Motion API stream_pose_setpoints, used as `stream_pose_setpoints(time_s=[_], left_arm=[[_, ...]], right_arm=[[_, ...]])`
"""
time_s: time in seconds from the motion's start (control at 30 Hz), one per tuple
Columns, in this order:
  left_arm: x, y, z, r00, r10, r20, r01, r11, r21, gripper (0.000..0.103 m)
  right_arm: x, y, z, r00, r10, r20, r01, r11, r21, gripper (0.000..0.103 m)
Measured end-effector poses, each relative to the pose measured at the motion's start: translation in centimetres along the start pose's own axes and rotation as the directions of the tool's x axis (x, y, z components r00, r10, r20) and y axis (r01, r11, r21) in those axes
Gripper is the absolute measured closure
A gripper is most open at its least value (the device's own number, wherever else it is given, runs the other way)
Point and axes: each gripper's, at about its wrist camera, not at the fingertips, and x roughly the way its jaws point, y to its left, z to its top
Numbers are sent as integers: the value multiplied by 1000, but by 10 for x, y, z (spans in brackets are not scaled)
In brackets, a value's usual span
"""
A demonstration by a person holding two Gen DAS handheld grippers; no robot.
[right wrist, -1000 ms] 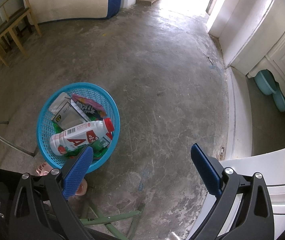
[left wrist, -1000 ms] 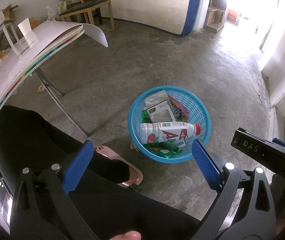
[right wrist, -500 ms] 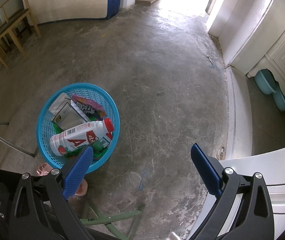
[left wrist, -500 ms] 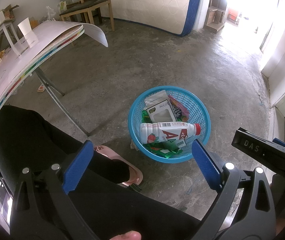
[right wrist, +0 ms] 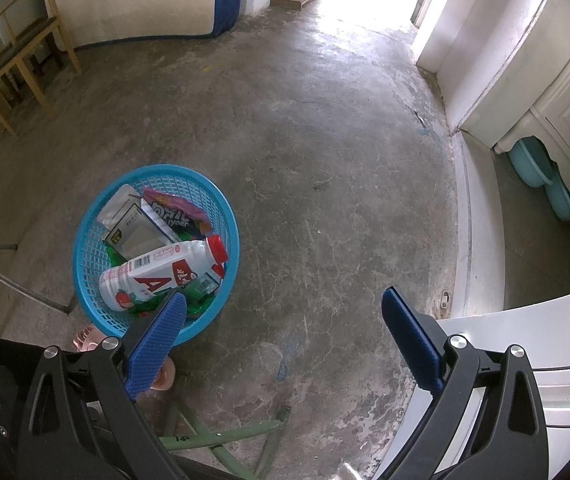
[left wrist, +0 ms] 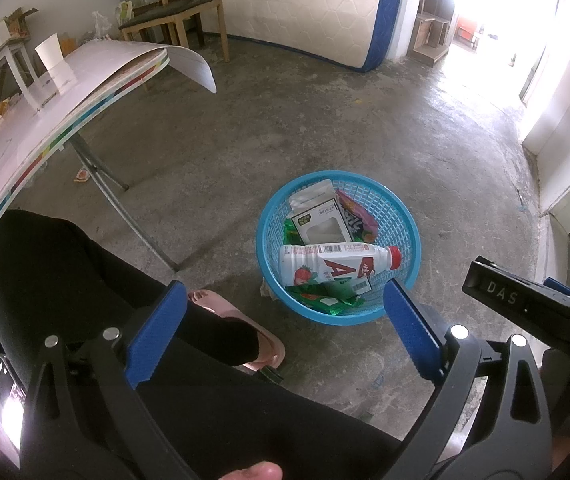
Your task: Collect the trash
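A blue mesh basket (left wrist: 401,220) (right wrist: 85,264) stands on the concrete floor. In it lie a white bottle with a red cap (left wrist: 333,264) (right wrist: 157,272), a white carton (left wrist: 321,224) (right wrist: 133,232), a purple snack bag (left wrist: 355,220) (right wrist: 177,212) and green wrappers (left wrist: 317,300). My left gripper (left wrist: 285,320) hovers above and in front of the basket, open and empty. My right gripper (right wrist: 283,328) is open and empty too, over bare floor to the right of the basket.
A folding table (left wrist: 45,120) with a white cup (left wrist: 53,60) is at the left. A person's dark-clad leg (left wrist: 85,280) and pink slipper (left wrist: 245,320) are close to the basket. A wooden chair (left wrist: 177,12), mattress (left wrist: 297,4) and white cabinet (right wrist: 545,100) line the room.
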Motion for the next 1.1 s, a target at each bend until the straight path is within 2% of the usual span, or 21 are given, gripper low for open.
stream_pose_setpoints(time_s=[1.1], left_arm=[[-5, -11, -5, 1000, 6, 4, -6, 1000, 16, 8]], right_arm=[[0, -13, 0, 1000, 21, -12, -21, 999, 38, 8]])
